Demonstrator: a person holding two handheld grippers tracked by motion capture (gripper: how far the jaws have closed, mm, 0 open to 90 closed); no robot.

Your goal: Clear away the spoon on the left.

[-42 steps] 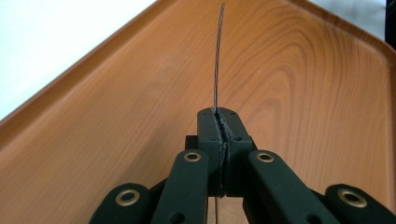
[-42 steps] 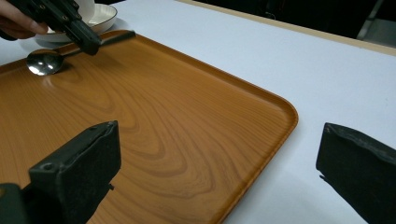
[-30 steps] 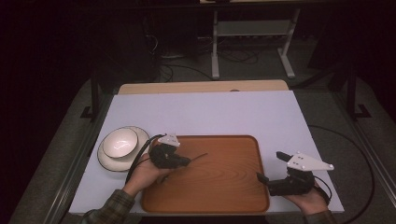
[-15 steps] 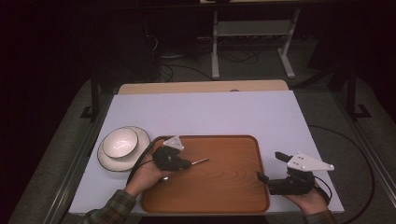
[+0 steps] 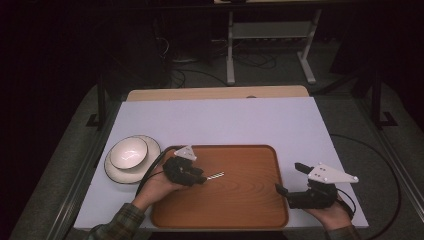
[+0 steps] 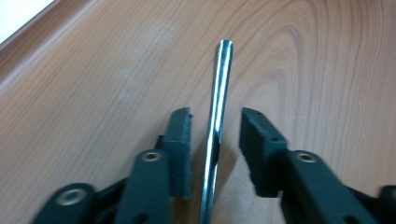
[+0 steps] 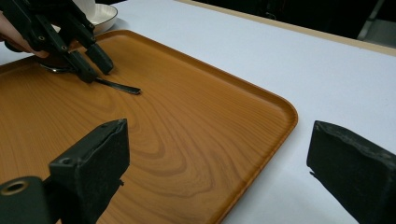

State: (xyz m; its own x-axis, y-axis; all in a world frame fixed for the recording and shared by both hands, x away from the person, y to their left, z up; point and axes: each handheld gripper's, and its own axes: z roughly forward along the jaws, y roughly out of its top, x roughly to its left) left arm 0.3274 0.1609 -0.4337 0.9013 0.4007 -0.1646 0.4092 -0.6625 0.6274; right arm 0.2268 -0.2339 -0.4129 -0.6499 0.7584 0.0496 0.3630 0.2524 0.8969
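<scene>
the left gripper sits low over the rectangular orange-brown wooden tray, its black jaws parted on either side of a slim shiny metal utensil handle rather than pinching it. compared with a second ago, the hand has drawn back toward the tray's left edge and dropped, and the handle now lies flat on the wood, its tip pointing toward the tray's middle. in the left gripper view a gap shows on both sides of the handle, which suggests the utensil has just been set down and let go on the tray. the right gripper waits at the tray's right edge, jaws spread wide and holding nothing, unmoved from earlier. a white bowl on a white plate stands just left of the tray, on the pale table.
</scene>
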